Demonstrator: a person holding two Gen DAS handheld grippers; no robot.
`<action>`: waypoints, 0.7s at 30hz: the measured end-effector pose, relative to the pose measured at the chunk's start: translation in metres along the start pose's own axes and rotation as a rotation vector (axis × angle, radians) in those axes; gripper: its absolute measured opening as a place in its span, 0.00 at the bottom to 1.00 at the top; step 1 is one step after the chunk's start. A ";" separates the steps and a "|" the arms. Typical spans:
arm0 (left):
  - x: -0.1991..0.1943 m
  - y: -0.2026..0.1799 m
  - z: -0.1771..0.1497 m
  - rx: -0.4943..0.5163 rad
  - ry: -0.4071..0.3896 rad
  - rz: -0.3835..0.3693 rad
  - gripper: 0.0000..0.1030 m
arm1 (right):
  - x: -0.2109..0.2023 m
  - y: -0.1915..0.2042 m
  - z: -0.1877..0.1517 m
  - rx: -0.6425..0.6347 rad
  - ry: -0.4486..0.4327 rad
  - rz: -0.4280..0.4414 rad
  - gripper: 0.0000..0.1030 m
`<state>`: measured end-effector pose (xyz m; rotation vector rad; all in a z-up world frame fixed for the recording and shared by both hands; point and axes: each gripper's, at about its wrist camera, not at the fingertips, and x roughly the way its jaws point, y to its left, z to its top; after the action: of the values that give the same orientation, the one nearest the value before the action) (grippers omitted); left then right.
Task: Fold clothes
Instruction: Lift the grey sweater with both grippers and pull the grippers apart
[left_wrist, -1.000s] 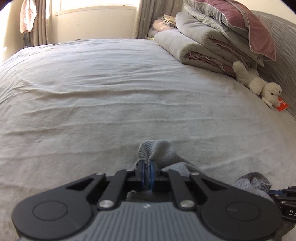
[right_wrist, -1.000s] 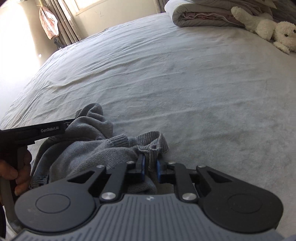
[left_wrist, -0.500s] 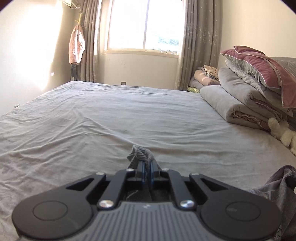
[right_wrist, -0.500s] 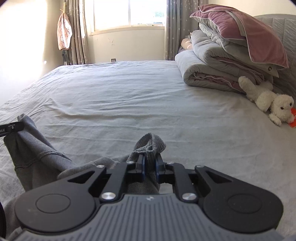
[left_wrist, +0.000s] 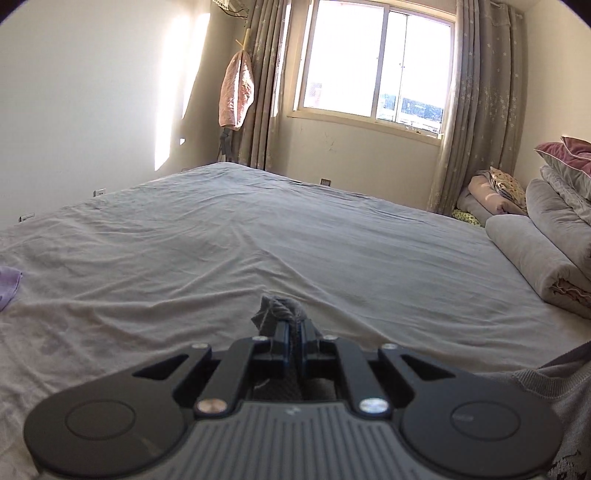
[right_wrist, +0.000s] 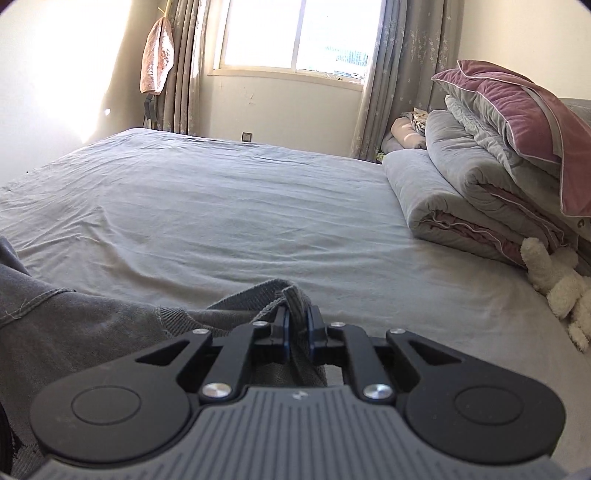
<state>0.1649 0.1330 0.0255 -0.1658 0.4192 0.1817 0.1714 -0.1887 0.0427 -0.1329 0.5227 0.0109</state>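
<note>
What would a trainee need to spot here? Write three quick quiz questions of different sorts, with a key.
1. True or false: the left claw is shut on a fold of the grey sweater.
2. Multiple choice: the white plush toy lies (A) on the window sill, (B) on the bed beside the folded quilts, (C) in the right claw.
3. Fill in: the pink cloth hangs beside the ____.

Key: 1 true; 2 B; 3 curtain.
</note>
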 end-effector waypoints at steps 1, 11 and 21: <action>0.006 0.001 0.001 -0.004 -0.005 0.013 0.05 | 0.008 0.001 0.002 0.004 0.002 -0.003 0.10; 0.058 0.000 -0.013 0.037 0.028 0.109 0.06 | 0.082 0.014 -0.002 -0.015 0.075 -0.007 0.10; 0.077 0.004 -0.034 0.098 0.157 0.147 0.06 | 0.109 0.018 -0.026 0.023 0.177 -0.003 0.11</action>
<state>0.2198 0.1412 -0.0381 -0.0531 0.5958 0.2929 0.2521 -0.1769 -0.0357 -0.1121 0.6988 -0.0096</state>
